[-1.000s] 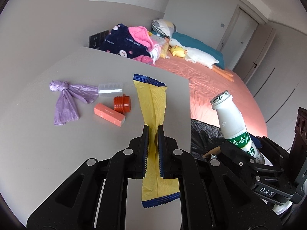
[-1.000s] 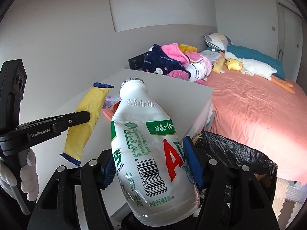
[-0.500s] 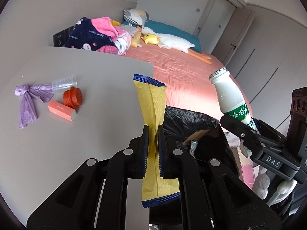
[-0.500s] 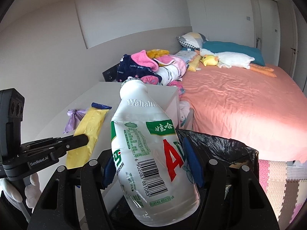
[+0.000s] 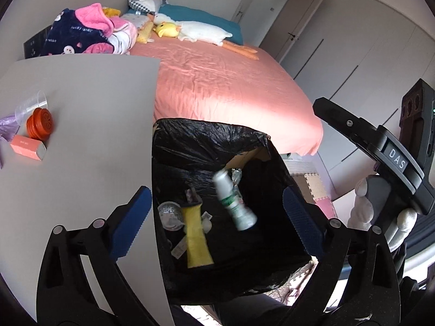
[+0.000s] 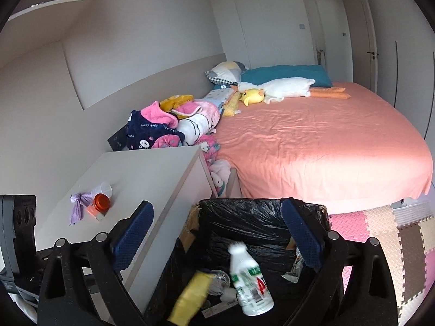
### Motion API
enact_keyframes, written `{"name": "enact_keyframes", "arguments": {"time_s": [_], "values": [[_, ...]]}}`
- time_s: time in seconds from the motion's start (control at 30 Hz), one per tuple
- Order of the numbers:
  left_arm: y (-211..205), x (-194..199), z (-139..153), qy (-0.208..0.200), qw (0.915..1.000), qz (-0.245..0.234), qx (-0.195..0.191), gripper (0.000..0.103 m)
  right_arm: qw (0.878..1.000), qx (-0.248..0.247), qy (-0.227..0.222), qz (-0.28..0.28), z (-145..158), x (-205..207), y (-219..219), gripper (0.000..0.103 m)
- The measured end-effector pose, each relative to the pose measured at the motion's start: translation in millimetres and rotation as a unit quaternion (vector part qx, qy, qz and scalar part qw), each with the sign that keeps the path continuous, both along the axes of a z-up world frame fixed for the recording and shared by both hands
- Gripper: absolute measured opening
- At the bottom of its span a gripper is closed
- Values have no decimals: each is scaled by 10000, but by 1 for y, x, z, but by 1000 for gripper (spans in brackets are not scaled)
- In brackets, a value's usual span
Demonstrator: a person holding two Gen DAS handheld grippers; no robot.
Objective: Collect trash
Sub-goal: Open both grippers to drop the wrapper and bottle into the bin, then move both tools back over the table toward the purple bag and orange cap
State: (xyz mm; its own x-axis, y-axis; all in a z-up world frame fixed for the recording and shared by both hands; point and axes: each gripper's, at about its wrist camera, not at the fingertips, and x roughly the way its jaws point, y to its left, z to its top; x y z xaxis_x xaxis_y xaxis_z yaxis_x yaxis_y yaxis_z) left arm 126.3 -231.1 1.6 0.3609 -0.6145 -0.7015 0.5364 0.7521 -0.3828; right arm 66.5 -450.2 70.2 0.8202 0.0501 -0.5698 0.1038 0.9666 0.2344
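Observation:
Both grippers hang open above a bin lined with a black bag (image 5: 212,141) (image 6: 244,212) beside the white table. My left gripper (image 5: 217,212) is open and empty; the yellow wrapper (image 5: 197,236) (image 6: 190,296) is inside the bin below it. My right gripper (image 6: 217,233) is open and empty; the white milk bottle (image 6: 250,282) (image 5: 233,203) is blurred inside the bin. On the table lie a purple bag (image 6: 77,203), a clear cup (image 5: 30,106), an orange cap (image 5: 40,123) (image 6: 101,201) and a pink box (image 5: 27,146).
The white table (image 5: 87,135) (image 6: 152,174) stands left of the bin. A bed with a pink sheet (image 6: 320,141) lies behind, with clothes and plush toys (image 6: 274,89) on it. Foam floor mats (image 6: 380,233) lie at the right. Other trash lies in the bin.
Both grippers moved from the table to over the bin and opened. The yellow wrapper and the milk bottle left the jaws and dropped into the bin.

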Motion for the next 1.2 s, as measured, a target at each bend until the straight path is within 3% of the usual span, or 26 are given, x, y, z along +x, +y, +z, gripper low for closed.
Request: {"name": "enact_keyframes", "arguments": {"time_s": [0.43, 1.2], "values": [[25, 4, 8, -175, 9996, 195, -105, 94, 9995, -19, 75, 321, -2, 10, 23, 95], [129, 33, 3, -139, 9887, 1492, -21, 94, 9928, -115, 207, 1178, -16, 56, 105, 95]]}}
